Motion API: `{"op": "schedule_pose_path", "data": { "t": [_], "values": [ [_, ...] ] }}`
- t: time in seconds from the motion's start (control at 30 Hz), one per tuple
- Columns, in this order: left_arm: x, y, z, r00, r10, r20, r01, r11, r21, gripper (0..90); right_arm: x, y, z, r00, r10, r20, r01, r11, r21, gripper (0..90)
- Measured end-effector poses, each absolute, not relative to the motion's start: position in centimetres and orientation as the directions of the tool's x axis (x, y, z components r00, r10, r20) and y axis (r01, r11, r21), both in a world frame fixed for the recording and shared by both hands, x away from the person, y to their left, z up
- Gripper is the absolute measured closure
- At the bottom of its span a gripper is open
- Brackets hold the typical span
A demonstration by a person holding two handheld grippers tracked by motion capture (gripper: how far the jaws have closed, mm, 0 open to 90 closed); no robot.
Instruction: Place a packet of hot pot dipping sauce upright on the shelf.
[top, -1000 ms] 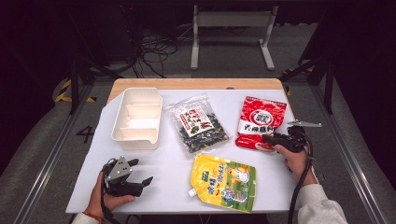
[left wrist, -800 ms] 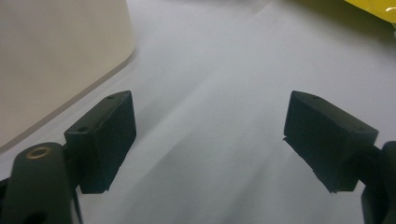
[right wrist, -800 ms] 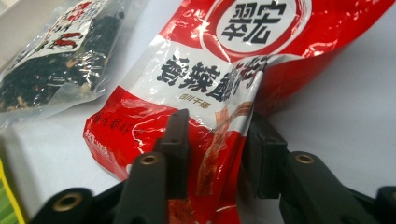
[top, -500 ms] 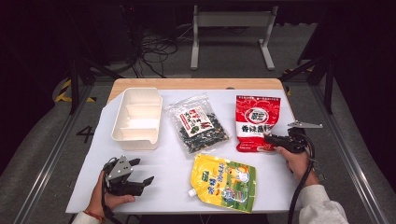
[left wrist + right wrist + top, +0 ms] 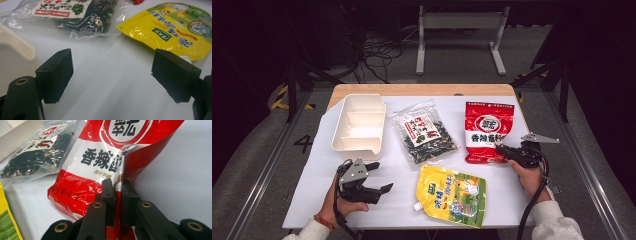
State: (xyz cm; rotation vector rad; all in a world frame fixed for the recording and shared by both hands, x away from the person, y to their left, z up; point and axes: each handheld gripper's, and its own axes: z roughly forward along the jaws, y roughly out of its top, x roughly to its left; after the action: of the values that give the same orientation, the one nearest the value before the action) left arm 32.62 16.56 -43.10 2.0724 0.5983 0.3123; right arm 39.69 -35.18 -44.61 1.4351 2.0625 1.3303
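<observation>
Slippage is looking likely: the right gripper (image 5: 117, 195) is pinching only the red pouch's (image 5: 105, 162) thin lower edge, so film may be tearing free. The left gripper (image 5: 112, 75) is gaping open, idle over the table (image 5: 107, 100).

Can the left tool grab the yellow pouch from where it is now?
Probably yes. The left tool is open, and the yellow pouch lies just ahead of it with bare white table between them.

The glossy red-and-white plastic snack bag (image 5: 105, 157) carries large black Chinese characters, "香辣" legible, with small "四川" beneath. A grey "4" (image 5: 304, 144) marks the floor left of the table. Other packaging print is unreadable.
</observation>
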Motion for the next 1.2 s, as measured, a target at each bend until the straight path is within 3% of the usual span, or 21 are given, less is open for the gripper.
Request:
{"op": "schedule_pose_path", "data": {
  "t": [0.27,0.63,1.2],
  "values": [
    [34.1,12.8,-42.6,0.881,0.473,-0.005,0.262,-0.479,0.838,18.4,39.2,-35.5,-44.4,-0.470,0.847,0.249,0.549,0.059,0.834,83.6],
    [36.0,9.6,-42.2,0.896,0.439,-0.064,0.282,-0.452,0.846,17.0,38.5,-36.0,-43.5,-0.483,0.847,0.224,0.501,0.057,0.864,84.6],
    [37.3,8.1,-42.3,0.902,0.426,-0.066,0.282,-0.466,0.839,15.8,38.0,-35.7,-42.6,-0.510,0.830,0.224,0.451,0.036,0.892,84.9]
  ]
}}
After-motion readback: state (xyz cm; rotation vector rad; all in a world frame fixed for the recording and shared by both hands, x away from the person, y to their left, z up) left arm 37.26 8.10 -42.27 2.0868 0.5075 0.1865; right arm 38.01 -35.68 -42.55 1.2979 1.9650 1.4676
